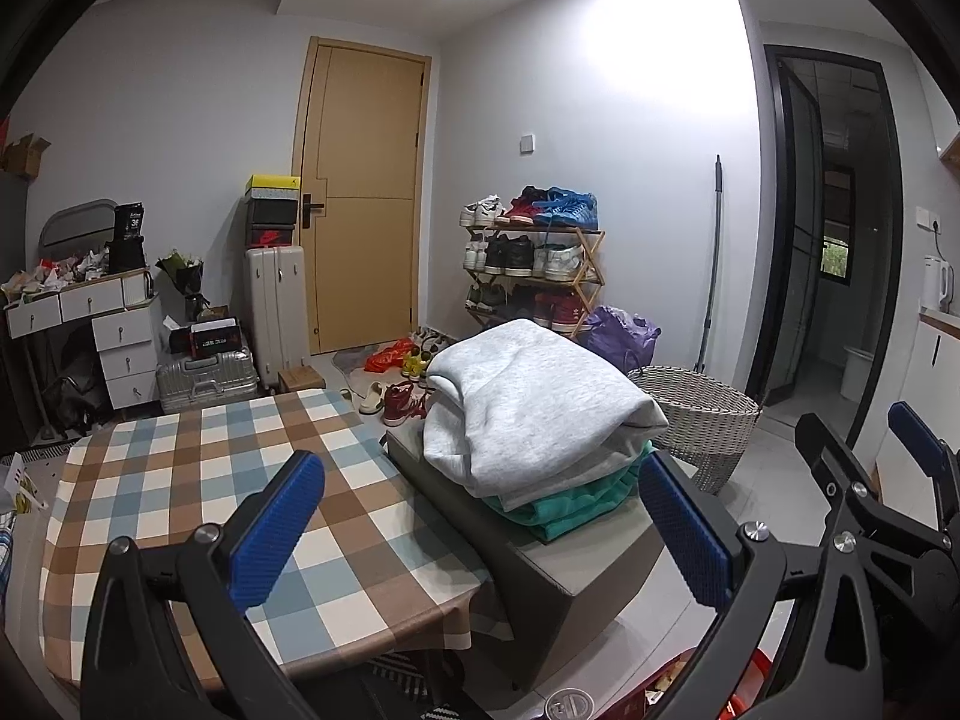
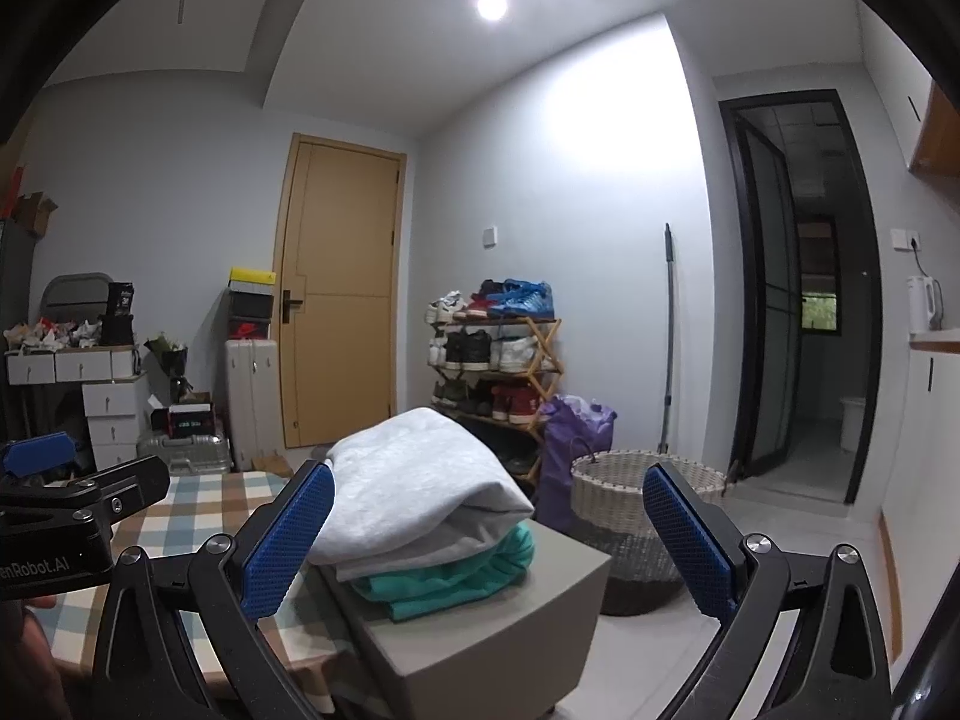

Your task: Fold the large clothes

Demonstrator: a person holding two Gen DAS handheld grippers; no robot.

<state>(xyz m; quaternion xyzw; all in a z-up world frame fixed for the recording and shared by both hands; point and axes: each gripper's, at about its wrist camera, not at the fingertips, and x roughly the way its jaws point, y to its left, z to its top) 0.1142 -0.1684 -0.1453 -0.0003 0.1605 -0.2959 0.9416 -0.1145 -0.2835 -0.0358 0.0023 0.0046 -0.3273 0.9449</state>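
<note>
A folded grey sweatshirt (image 1: pixel 528 396) lies on top of a folded teal garment (image 1: pixel 564 507), stacked on a grey box (image 1: pixel 576 564) just beside the checked worktop (image 1: pixel 210 480). Both the left hand-held gripper (image 1: pixel 480 528) and the right hand-held gripper (image 2: pixel 489 540) are spread wide and empty, apart from the stack, which lies ahead between their blue fingers.

sweatshirt (image 1: pixel 528 396) atop garment (image 1: pixel 570 510), basket (image 1: pixel 702 414) right

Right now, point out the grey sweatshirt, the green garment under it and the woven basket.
grey sweatshirt (image 1: pixel 528 396): left wrist view, middle of its top fold.
green garment (image 2: pixel 456 576): right wrist view, its exposed folded edge.
woven basket (image 2: pixel 624 471): right wrist view, its front rim.
</note>
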